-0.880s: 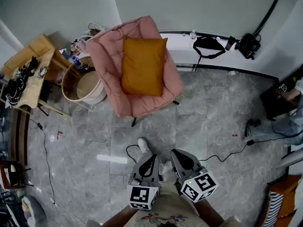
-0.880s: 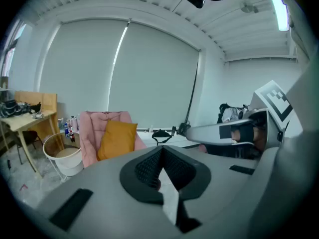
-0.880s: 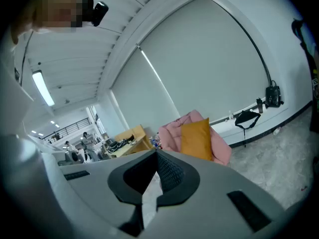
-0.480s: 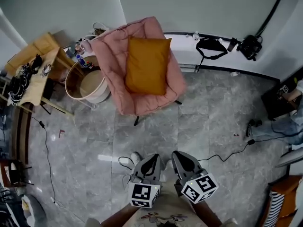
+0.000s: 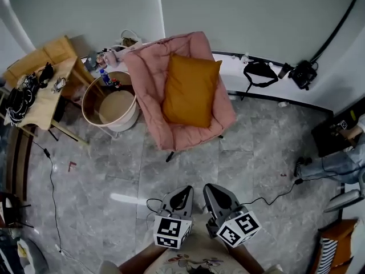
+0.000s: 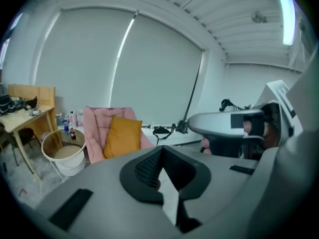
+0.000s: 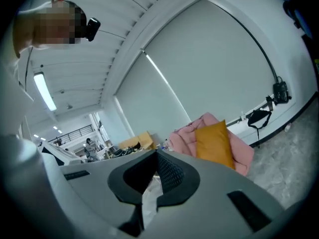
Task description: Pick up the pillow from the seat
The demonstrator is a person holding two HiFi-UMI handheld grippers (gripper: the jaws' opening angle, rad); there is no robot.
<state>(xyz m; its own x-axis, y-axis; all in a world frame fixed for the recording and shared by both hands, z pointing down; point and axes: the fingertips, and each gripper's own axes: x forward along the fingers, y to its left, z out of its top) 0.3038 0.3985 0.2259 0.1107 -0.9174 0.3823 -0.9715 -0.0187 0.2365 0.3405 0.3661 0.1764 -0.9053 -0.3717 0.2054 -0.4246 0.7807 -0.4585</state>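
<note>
A mustard-yellow pillow (image 5: 191, 90) leans upright against the back of a pink padded chair (image 5: 151, 90) by the far wall. The left gripper view has the pillow (image 6: 122, 136) and chair (image 6: 94, 126) far ahead at left. In the right gripper view the pillow (image 7: 215, 143) is right of centre. My left gripper (image 5: 183, 190) and right gripper (image 5: 210, 187) are held side by side near my body, well short of the chair. Both are shut with nothing between the jaws. The right gripper (image 6: 224, 126) also shows in the left gripper view.
A round white basket (image 5: 111, 104) and a cluttered wooden table (image 5: 40, 90) stand left of the chair. Black bags (image 5: 259, 72) lie on the white ledge behind. A cable (image 5: 274, 194) crosses the grey tile floor. A person's legs (image 5: 336, 163) are at the right edge.
The chair and pillow have slid right and down in the head view, a little nearer to me. Both grippers stay shut and close to my body.
</note>
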